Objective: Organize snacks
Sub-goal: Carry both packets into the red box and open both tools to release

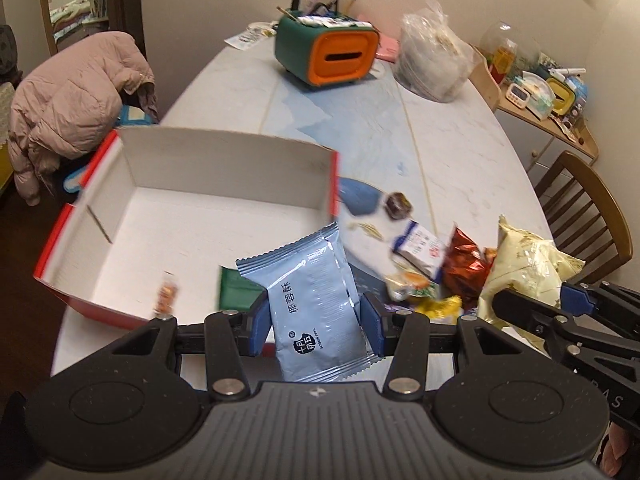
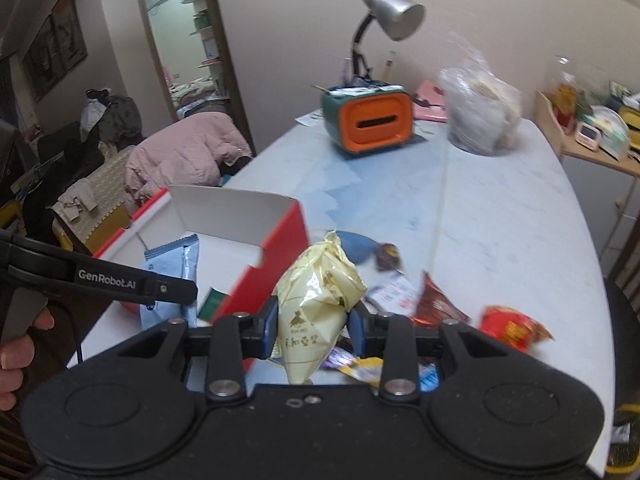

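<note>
My left gripper [image 1: 316, 322] clamped on a pale blue snack packet [image 1: 316, 304] held upright at the red box's [image 1: 224, 168] near right corner, my right gripper [image 2: 312, 330] pinching a yellow snack bag [image 2: 316, 304] just right of that box, above the loose snack pile [image 2: 436, 312].

Left gripper [image 1: 316, 322] jaws clamp blue packet [image 1: 316, 304]; box [image 1: 224, 160] beyond, possibly near-empty.

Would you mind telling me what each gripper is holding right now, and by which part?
The left gripper clamps the light blue snack packet across its lower middle, by the side edges. The right gripper pinches the pale yellow snack bag across its narrow lower half.
</note>
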`<move>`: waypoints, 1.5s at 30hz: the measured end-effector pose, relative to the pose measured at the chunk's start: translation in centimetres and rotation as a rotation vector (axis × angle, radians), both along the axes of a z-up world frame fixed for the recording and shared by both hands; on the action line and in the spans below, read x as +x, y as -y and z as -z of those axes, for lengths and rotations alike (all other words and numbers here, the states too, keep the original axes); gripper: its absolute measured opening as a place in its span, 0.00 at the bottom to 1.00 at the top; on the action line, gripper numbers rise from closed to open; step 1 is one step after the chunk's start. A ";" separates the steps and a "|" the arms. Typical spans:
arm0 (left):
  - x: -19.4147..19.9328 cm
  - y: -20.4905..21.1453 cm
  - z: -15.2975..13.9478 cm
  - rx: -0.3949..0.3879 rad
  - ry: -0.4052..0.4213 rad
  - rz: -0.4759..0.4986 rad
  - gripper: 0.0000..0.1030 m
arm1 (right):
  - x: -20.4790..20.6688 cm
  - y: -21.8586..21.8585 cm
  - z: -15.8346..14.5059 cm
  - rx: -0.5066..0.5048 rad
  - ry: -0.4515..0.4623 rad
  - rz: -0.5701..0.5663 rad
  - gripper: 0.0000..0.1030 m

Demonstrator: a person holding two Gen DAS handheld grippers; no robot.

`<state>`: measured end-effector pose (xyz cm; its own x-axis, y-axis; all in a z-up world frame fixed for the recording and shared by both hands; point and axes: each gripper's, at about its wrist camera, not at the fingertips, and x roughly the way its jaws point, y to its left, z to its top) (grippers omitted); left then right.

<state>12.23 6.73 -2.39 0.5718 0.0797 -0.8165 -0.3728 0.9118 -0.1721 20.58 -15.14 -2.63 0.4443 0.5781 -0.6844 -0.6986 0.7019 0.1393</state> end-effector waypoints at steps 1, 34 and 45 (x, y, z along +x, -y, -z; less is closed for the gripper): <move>-0.1 -0.7 -0.1 0.002 0.003 -0.001 0.45 | -0.1 -0.9 0.0 0.000 0.002 -0.007 0.33; 4.5 -18.9 5.9 0.082 -0.145 0.001 0.45 | 1.4 -20.7 7.7 -0.186 -0.065 -0.079 0.33; 6.7 -19.2 9.3 0.066 -0.286 0.075 0.46 | 2.2 -23.0 10.4 -0.259 -0.131 -0.108 0.34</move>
<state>18.93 25.91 -11.69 0.3254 0.1043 -0.9398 -0.3292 0.9442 -0.0092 22.76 7.87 -13.03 0.2881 0.4158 -0.8626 -0.7589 0.6485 0.0591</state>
